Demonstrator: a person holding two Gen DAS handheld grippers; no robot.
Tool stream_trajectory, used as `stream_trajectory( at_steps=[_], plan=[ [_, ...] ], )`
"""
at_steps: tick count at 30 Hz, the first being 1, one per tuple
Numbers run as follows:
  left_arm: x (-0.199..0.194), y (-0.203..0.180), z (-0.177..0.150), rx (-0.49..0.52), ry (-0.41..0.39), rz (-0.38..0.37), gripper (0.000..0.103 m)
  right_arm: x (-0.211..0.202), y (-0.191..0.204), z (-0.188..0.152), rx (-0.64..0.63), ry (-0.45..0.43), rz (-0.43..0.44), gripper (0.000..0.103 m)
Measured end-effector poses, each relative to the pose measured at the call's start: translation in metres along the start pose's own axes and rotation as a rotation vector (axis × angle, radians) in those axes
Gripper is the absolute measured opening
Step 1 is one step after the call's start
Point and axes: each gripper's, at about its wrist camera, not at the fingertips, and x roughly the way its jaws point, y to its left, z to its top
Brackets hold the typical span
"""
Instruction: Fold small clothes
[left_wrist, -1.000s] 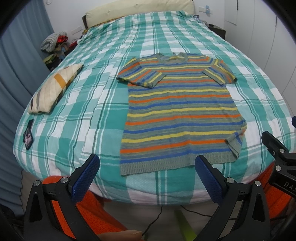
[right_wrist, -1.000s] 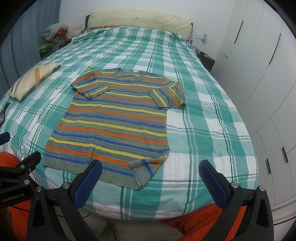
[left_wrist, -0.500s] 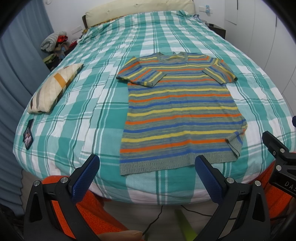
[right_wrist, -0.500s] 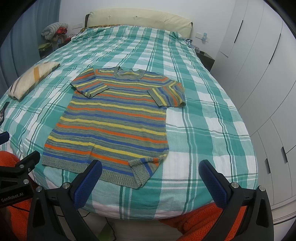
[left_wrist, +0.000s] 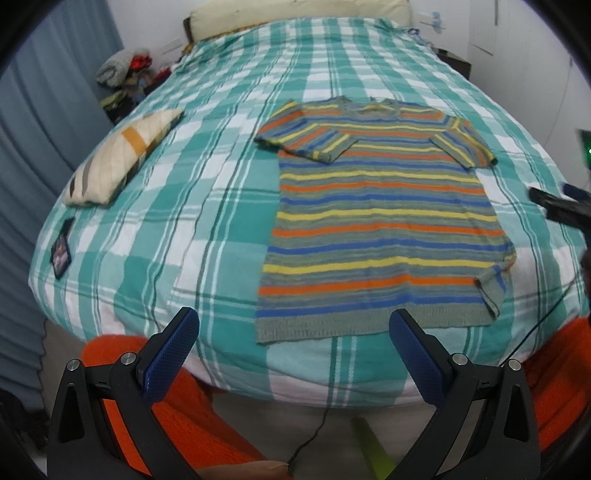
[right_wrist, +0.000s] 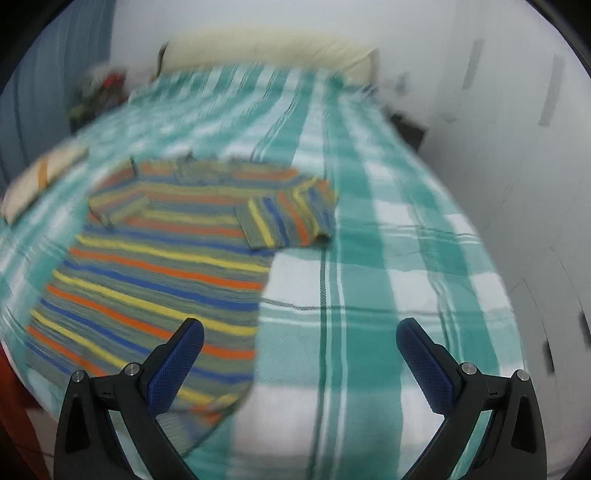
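A small striped knit sweater (left_wrist: 380, 218) in orange, yellow, blue and grey lies flat on the bed, both short sleeves folded inward, its near right hem corner turned up. My left gripper (left_wrist: 291, 325) is open and empty, just short of the hem at the bed's near edge. My right gripper (right_wrist: 299, 336) is open and empty, over the bed beside the sweater's (right_wrist: 166, 266) right side, its left finger above the lower body. The right wrist view is blurred. The right gripper shows at the right edge of the left wrist view (left_wrist: 557, 208).
The bed has a green and white checked cover (left_wrist: 207, 206). A striped cushion (left_wrist: 118, 158) lies at the left, a dark card (left_wrist: 61, 247) near the left edge. A clothes pile (left_wrist: 125, 70) sits beyond the bed's left. White wardrobes (right_wrist: 517, 166) stand on the right.
My right gripper has moved forward and to the right over the bed, now beside the sweater's right side. My left gripper has shifted slightly left and closer.
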Motion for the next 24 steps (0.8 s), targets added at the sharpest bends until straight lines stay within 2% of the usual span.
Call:
stream_trajectory(
  at_steps=[4, 5, 8, 10, 13, 15, 17, 21, 22, 23, 24],
  plan=[
    [0.004, -0.005, 0.001, 0.011, 0.020, 0.003, 0.103, 0.068, 0.018, 0.041, -0.200, 0.066, 0.139, 0.084],
    [0.004, -0.007, 0.002, 0.019, 0.021, 0.008, 0.103, 0.081, 0.026, 0.050, -0.243, 0.063, 0.138, 0.079],
    [0.006, -0.004, 0.003, 0.021, 0.024, 0.022, 0.103, 0.108, 0.050, 0.069, -0.364, 0.041, 0.112, 0.079],
    [0.012, 0.000, 0.003, 0.020, 0.026, 0.032, 0.103, 0.118, 0.059, 0.075, -0.375, 0.059, 0.126, 0.076],
    [0.039, 0.017, 0.000, 0.023, 0.069, 0.025, 0.102, 0.105, 0.066, 0.066, -0.304, 0.141, 0.313, 0.072],
    [0.061, 0.037, -0.005, -0.007, 0.105, -0.029, 0.102, 0.086, 0.067, 0.046, -0.251, 0.189, 0.397, 0.072],
    [0.084, 0.059, -0.013, -0.070, 0.158, -0.065, 0.102, 0.062, 0.048, 0.008, -0.132, 0.254, 0.470, 0.072],
    [0.125, 0.090, -0.026, -0.233, 0.248, -0.181, 0.100, 0.040, 0.006, -0.054, 0.141, 0.351, 0.475, 0.072],
    [0.132, 0.090, -0.025, -0.243, 0.251, -0.205, 0.096, 0.039, -0.002, -0.063, 0.208, 0.369, 0.458, 0.072],
    [0.136, 0.085, -0.023, -0.233, 0.249, -0.210, 0.087, 0.038, -0.010, -0.067, 0.272, 0.374, 0.438, 0.073],
    [0.139, 0.081, -0.020, -0.218, 0.248, -0.211, 0.084, 0.037, -0.012, -0.065, 0.311, 0.357, 0.433, 0.073]
  ],
)
